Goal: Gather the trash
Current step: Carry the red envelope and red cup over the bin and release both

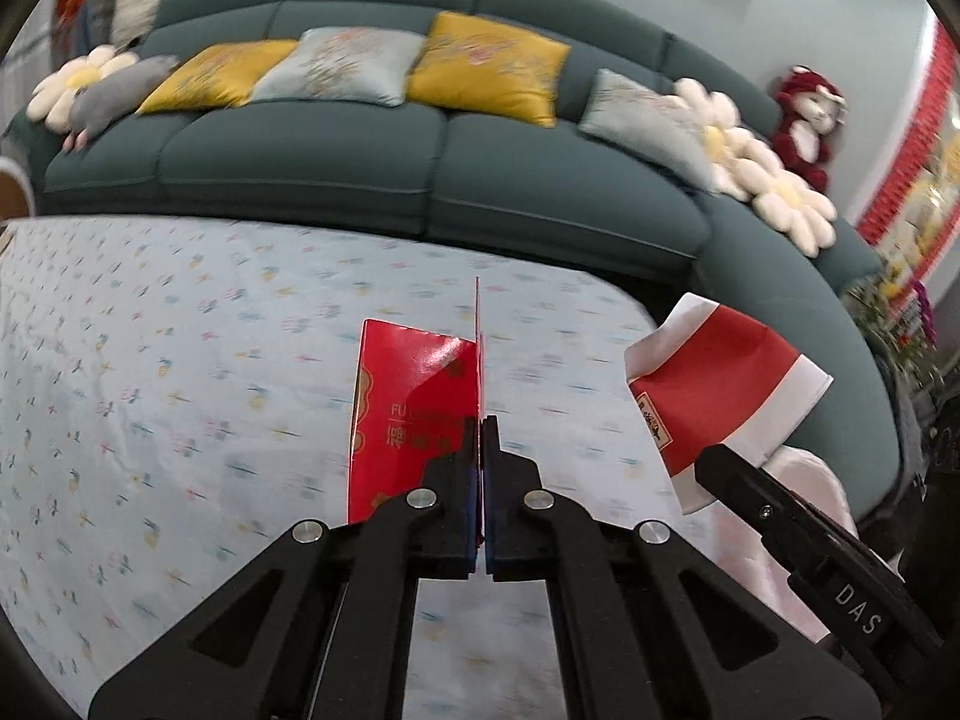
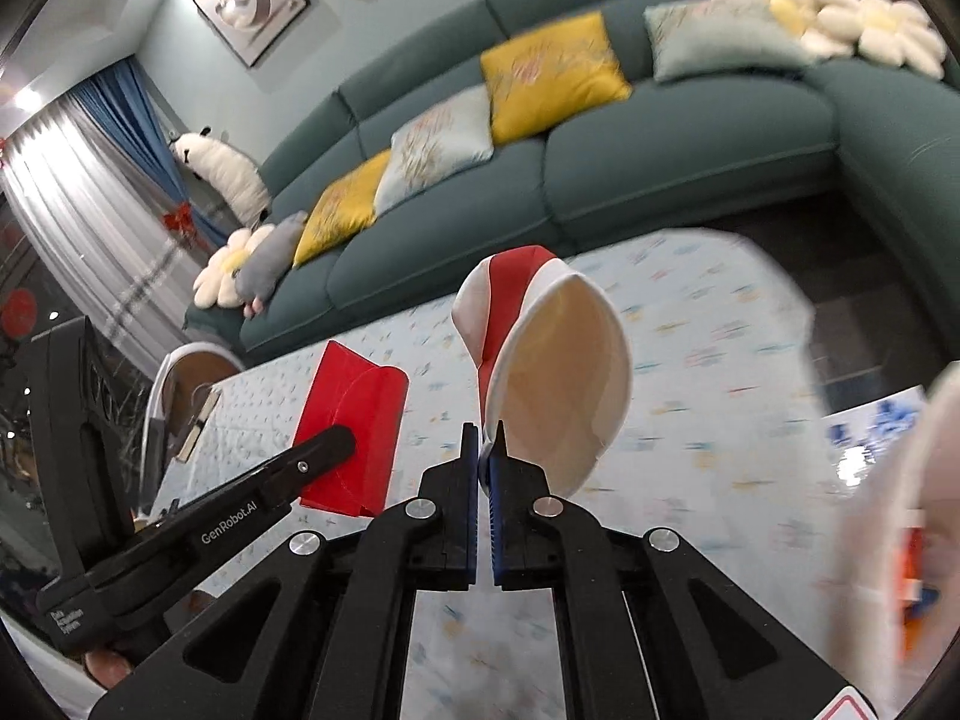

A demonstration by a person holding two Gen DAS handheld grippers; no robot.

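Observation:
My left gripper (image 1: 481, 429) is shut on the edge of a flattened red carton (image 1: 414, 414) with gold print, held up above the patterned tablecloth (image 1: 180, 372). My right gripper (image 2: 485, 443) is shut on the rim of a squashed red-and-white paper cup (image 2: 558, 372), its pale inside facing the camera. Each view shows the other hand's load: the paper cup (image 1: 726, 396) at the right in the left wrist view, the red carton (image 2: 354, 432) at the left in the right wrist view, pinched by the left gripper's black fingers (image 2: 327, 444).
A dark green sofa (image 1: 372, 174) with yellow and pale cushions curves behind the table. A wooden chair back (image 2: 192, 372) stands at the table's left end. A white plastic bag (image 2: 900, 510), blurred, hangs at the right. A printed paper (image 2: 870, 426) lies on the cloth near it.

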